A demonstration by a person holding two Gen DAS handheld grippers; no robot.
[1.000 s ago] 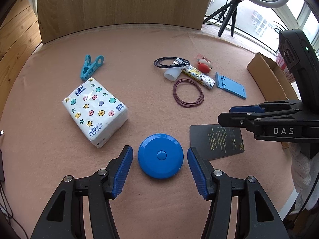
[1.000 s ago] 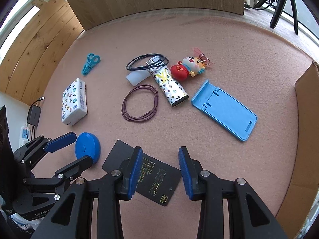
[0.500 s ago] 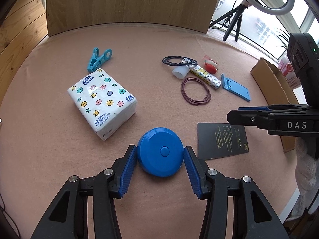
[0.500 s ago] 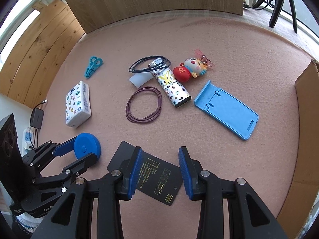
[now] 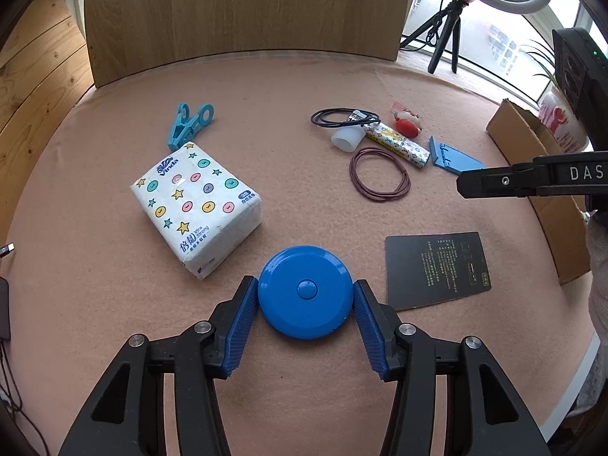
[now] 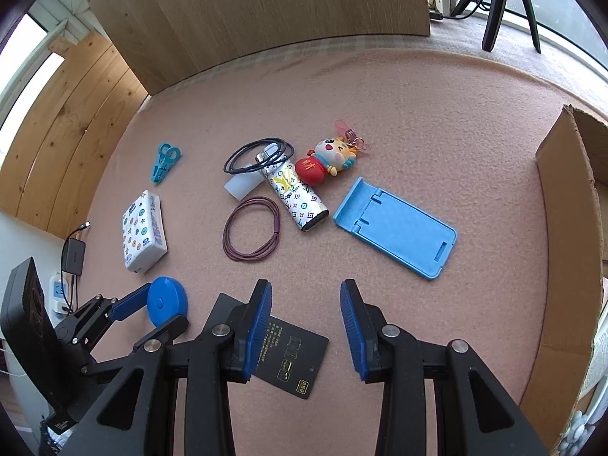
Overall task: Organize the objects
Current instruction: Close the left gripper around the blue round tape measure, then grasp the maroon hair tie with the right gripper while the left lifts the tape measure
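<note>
**Blue disc between the left tool's pads**

The round blue disc (image 5: 305, 298), glossy with a small raised button at its centre, lies flat on the pink-covered bench (image 5: 114, 304), just in front of the patterned tissue pack (image 5: 195, 205). The left tool (image 5: 305, 317) has just been closing and is clenched on the disc, both blue pads touching its rim. The right tool (image 6: 306, 328) hangs released above a black card (image 6: 292, 357), with nothing between its pads. A cardboard box (image 6: 570, 228) stands at the bench's right edge; its contents are hidden.
</note>
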